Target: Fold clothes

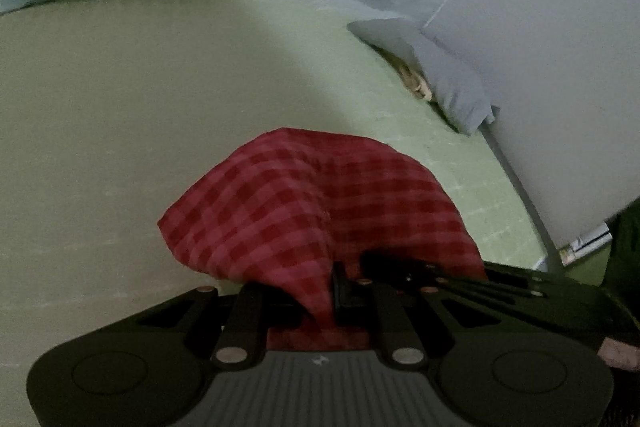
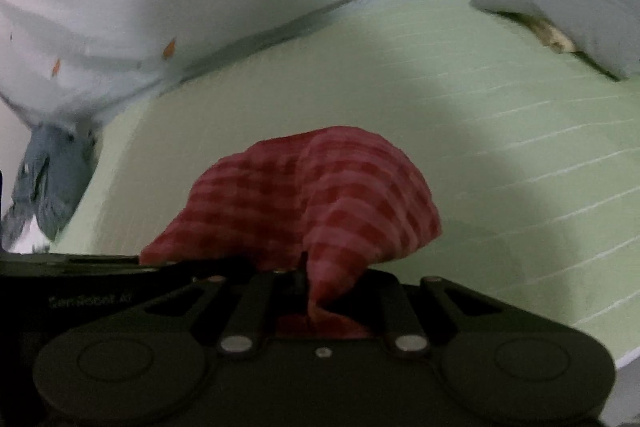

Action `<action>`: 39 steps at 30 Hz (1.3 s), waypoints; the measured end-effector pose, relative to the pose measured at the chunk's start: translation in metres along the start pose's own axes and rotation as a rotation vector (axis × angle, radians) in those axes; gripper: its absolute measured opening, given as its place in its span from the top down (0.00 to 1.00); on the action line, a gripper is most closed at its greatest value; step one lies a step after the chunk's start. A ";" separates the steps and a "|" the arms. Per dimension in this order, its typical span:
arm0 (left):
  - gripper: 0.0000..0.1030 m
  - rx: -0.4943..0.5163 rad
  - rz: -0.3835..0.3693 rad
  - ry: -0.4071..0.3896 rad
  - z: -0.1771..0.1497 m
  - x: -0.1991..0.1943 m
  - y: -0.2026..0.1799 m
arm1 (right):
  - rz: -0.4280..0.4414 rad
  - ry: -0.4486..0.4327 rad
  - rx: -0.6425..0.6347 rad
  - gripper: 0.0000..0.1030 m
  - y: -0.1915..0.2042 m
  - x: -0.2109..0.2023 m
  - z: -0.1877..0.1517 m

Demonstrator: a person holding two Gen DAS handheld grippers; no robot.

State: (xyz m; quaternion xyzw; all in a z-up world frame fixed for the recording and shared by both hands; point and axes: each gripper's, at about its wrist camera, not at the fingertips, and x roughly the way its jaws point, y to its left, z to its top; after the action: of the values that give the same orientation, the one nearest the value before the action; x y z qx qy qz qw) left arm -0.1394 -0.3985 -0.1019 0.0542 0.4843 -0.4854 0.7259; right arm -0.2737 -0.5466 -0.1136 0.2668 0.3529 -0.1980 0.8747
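One red checked cloth (image 1: 312, 203) bulges up in a soft, rounded hump over the pale green bed (image 1: 120, 115), near the cameras. The left tongs (image 1: 334, 291) and right tongs (image 2: 306, 283) are each clamped on its near edge. One grey pillow (image 1: 436, 67) lies far right.

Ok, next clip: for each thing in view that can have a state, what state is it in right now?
Left gripper: shut on the red checked cloth.
Right gripper: shut on the same cloth.
Red checked cloth: bunched, humped up ahead of both grippers, not laid flat.
Green sheet: spread smooth on the bed.
Grey pillow: lying on the sheet, something pale tucked under its edge.
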 end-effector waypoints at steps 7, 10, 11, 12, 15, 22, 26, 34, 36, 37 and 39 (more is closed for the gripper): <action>0.86 0.099 0.026 -0.046 0.058 0.077 -0.106 | 0.055 -0.111 0.137 0.89 -0.131 -0.027 0.049; 0.83 0.104 0.024 -0.048 0.087 0.109 -0.144 | 0.055 -0.166 0.232 0.89 -0.185 -0.033 0.074; 0.83 0.103 0.020 -0.050 0.097 0.118 -0.156 | 0.056 -0.183 0.276 0.89 -0.204 -0.036 0.082; 0.84 0.107 0.014 -0.055 0.107 0.127 -0.168 | 0.068 -0.204 0.322 0.89 -0.220 -0.038 0.087; 0.85 0.165 0.017 -0.063 0.132 0.153 -0.198 | 0.103 -0.256 0.453 0.89 -0.264 -0.040 0.098; 0.87 0.376 0.070 -0.056 0.209 0.226 -0.262 | 0.200 -0.371 0.697 0.89 -0.341 -0.011 0.141; 0.87 0.461 0.041 -0.076 0.279 0.252 -0.284 | 0.276 -0.458 0.871 0.89 -0.377 0.011 0.176; 0.07 0.596 0.122 -0.296 0.381 0.325 -0.308 | 0.164 -0.652 0.947 0.37 -0.411 0.041 0.228; 0.07 0.561 0.176 -0.244 0.379 0.360 -0.292 | 0.023 -0.584 0.974 0.27 -0.416 0.061 0.228; 0.07 0.543 0.199 -0.203 0.376 0.377 -0.282 | -0.038 -0.538 0.989 0.29 -0.419 0.070 0.226; 0.07 0.501 0.223 -0.102 0.362 0.405 -0.261 | -0.064 -0.512 0.961 0.28 -0.419 0.079 0.221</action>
State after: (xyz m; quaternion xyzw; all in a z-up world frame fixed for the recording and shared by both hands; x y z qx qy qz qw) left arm -0.0775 -0.9975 -0.1158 0.2605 0.3028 -0.5093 0.7623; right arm -0.3313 -1.0193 -0.1732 0.5689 0.0063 -0.4224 0.7056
